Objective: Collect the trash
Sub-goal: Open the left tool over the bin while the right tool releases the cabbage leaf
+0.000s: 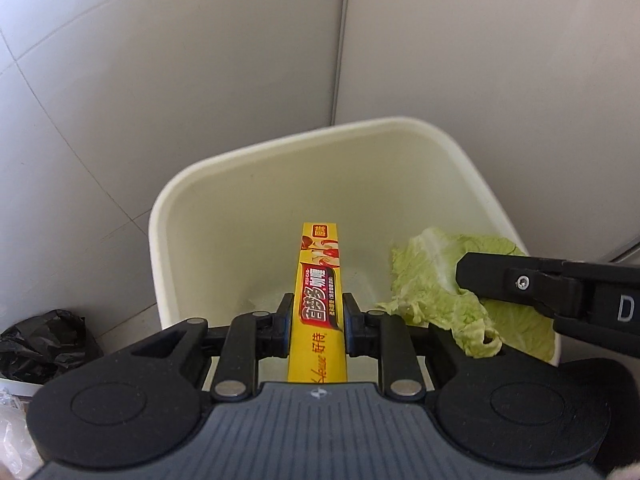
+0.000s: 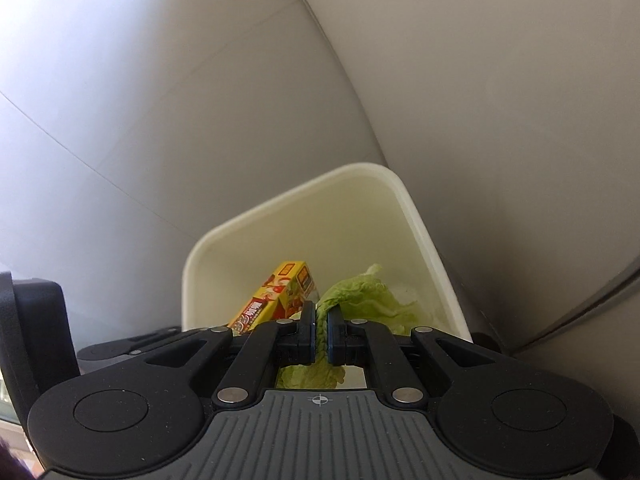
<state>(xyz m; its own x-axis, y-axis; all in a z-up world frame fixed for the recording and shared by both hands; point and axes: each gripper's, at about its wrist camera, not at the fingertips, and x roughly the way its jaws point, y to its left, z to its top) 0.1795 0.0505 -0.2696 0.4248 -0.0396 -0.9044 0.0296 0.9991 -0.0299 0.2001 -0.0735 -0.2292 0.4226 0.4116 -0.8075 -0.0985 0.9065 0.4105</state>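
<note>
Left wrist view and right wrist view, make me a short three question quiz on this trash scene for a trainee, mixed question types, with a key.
1. True or false: the left gripper is clamped on the long yellow cardboard box.
2. Multiple choice: what does the right gripper pinch? A) a black plastic bag B) a pale green cabbage leaf C) a white cup
3. Fill in: both items are held over the open cream plastic ____.

Key
1. True; the pads press on the box's two sides.
2. B; the pale green cabbage leaf sits between its shut jaws.
3. Bin; the cream plastic bin stands in a corner of white tiled walls.
</note>
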